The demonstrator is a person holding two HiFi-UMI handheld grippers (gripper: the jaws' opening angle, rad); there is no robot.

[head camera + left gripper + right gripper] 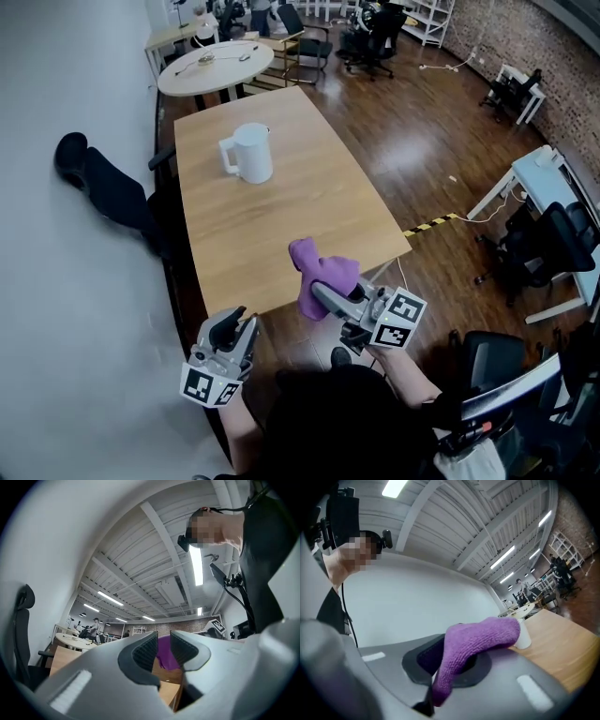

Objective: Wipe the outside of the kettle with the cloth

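Kettle [249,152] (white) on wooden table [281,220], plank floor [422,141] around; right tool [328,298] gripping cloth [323,270]

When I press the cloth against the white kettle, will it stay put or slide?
Probably slides: the kettle stands free on a smooth wooden table, nothing bracing it. It looks taller than wide, so a high push may tip it; whether it holds water I cannot tell.

Both the left gripper [232,326] and the right gripper [325,294] have light grey moulded shells with black ribbed pads [146,651]. Each carries a white cube [208,386] printed with black square markers. The person wears a black head camera [184,542].
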